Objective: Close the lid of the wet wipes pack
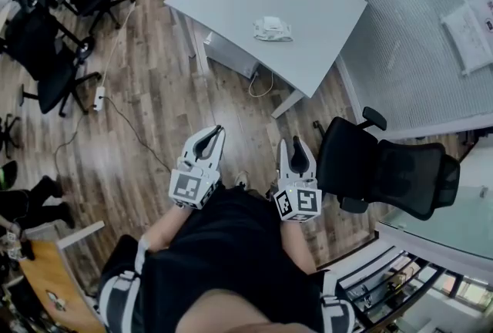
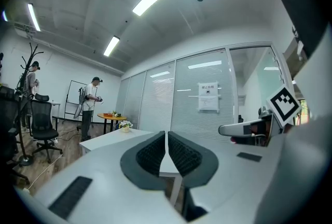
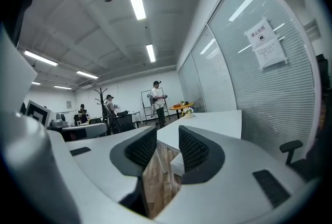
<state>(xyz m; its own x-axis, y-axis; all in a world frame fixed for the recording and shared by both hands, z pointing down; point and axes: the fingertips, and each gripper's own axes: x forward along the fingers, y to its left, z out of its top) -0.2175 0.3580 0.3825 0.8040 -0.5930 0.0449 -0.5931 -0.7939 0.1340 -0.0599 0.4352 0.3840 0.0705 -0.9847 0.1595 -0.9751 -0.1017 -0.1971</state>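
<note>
- The wet wipes pack [image 1: 273, 28] is seen far off on the grey bench [image 1: 231, 0], well apart from both tools.
- The left hand-held gripper [image 1: 212, 137] is held with jaws together and empty. The right hand-held gripper [image 1: 296, 145] is spread apart, nothing between.
- The pack is probably soft, light and slidey, so it's best steadied at an edge while the lid gets pressed down.
</note>
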